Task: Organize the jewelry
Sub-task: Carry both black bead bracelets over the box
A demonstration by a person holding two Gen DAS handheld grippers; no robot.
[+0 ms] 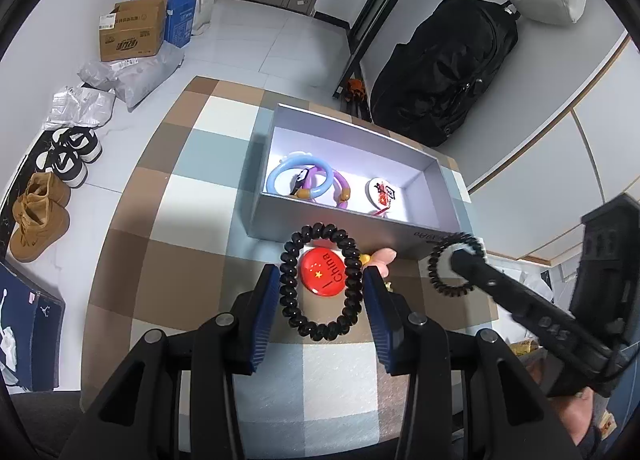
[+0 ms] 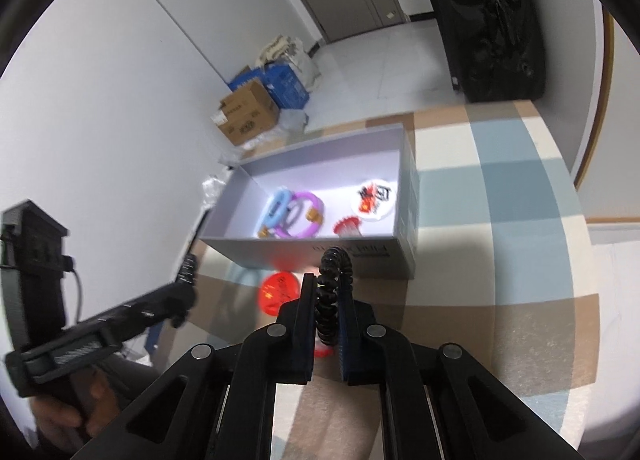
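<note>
Two grippers each hold a black coil hair tie. The left gripper (image 1: 322,288) presses one hair tie (image 1: 320,282) across its sides, above the red badge (image 1: 325,271) on the checked cloth (image 1: 192,187). The right gripper (image 2: 325,302) pinches the other hair tie (image 2: 334,292) tight, just in front of the grey box (image 2: 304,250). These ties look light, soft and springy, so I think a squeeze across the ring holds best. Rings (image 1: 300,177) and another badge (image 1: 383,191) lie inside the box.
</note>
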